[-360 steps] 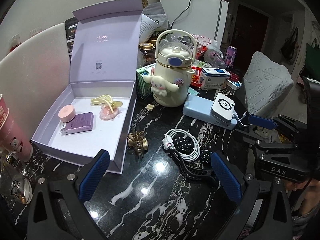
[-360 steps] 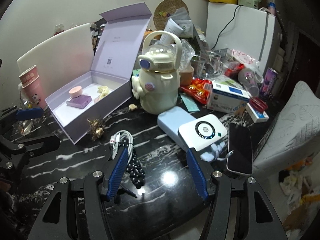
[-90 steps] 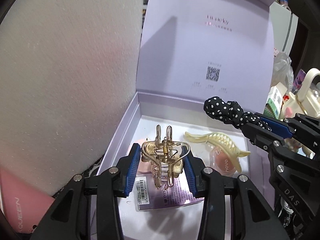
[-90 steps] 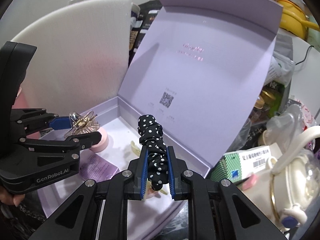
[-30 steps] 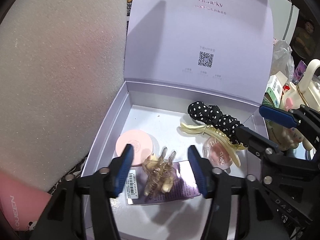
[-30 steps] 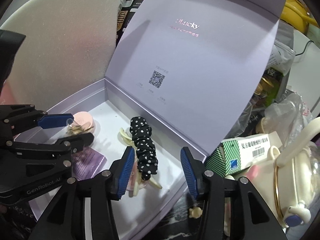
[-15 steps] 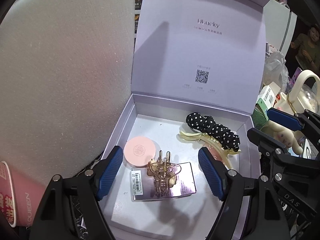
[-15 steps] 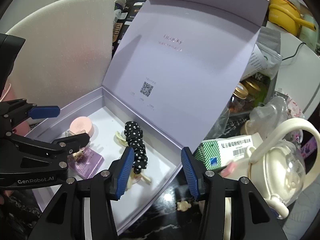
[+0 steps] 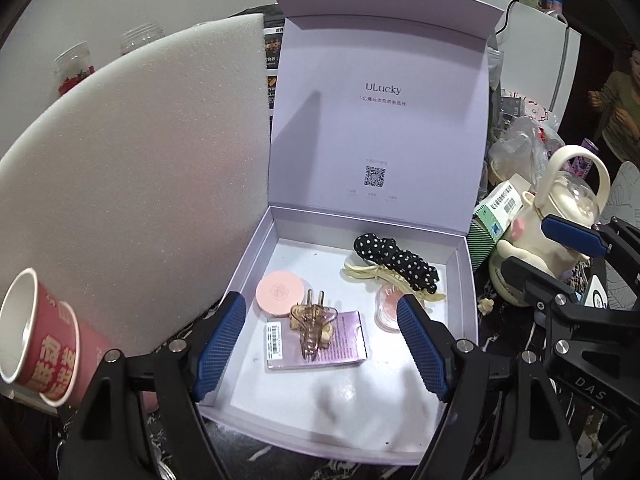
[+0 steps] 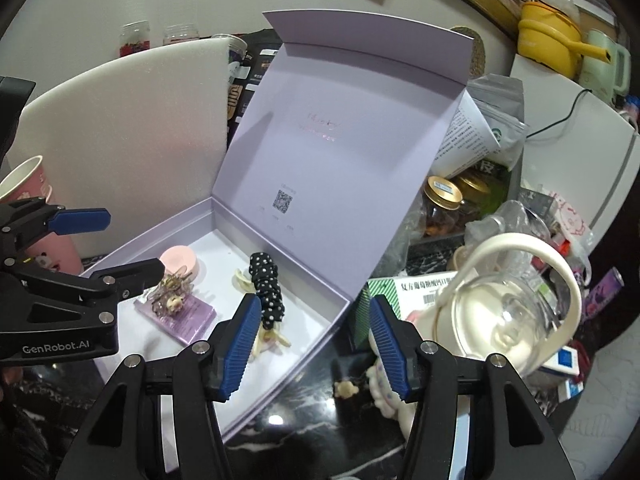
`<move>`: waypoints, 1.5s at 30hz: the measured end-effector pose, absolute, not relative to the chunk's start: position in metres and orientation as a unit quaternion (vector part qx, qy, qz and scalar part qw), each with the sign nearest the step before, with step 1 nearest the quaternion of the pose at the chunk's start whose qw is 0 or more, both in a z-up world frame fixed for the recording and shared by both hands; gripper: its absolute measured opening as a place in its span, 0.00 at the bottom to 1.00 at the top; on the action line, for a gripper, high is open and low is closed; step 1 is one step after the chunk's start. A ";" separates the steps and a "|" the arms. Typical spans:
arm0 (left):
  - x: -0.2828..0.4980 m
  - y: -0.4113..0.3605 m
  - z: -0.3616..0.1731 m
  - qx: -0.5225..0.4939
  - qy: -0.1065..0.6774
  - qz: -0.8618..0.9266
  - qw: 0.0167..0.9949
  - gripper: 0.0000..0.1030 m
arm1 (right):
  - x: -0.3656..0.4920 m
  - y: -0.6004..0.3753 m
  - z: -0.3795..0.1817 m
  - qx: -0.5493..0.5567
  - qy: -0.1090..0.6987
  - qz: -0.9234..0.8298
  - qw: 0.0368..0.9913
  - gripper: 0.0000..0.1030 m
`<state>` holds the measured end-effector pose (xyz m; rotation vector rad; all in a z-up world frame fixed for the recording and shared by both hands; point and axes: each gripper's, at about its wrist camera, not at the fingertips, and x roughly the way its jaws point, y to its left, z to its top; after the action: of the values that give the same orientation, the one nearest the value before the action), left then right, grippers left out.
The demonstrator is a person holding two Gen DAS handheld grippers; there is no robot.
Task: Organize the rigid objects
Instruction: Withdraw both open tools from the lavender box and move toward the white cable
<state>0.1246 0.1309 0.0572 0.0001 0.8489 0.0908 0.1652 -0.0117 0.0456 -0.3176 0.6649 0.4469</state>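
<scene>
While its lid stood upright behind it, the lilac gift box (image 9: 256,248) sat open on the dark marbled tabletop (image 10: 320,412), white foam board (image 9: 132,184) just beside its left wall. Inside lay a purple card packet (image 9: 344,344) with a translucent amber claw clip (image 9: 312,328) resting on top, a black polka-dot scrunchie (image 9: 396,260) draped over a cream hair claw (image 9: 384,276), and a round pink compact (image 9: 280,294). Both the left gripper (image 9: 320,348) and right gripper (image 10: 312,344) hung with jaws spread wide, holding nothing.
</scene>
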 end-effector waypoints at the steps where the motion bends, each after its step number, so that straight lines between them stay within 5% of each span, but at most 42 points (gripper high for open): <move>1: 0.122 0.129 0.058 0.000 0.410 0.044 0.911 0.76 | 0.163 -0.014 0.046 -0.155 0.322 0.218 0.908 0.55; 45: -0.003 0.018 0.050 -0.054 0.419 0.090 0.902 0.76 | 0.074 -0.124 0.012 -0.172 0.325 0.334 0.868 0.55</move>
<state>-0.0029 0.0175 0.0502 -0.1119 0.8665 0.1854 0.0737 -0.1238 0.0123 -0.3609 0.6809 0.6981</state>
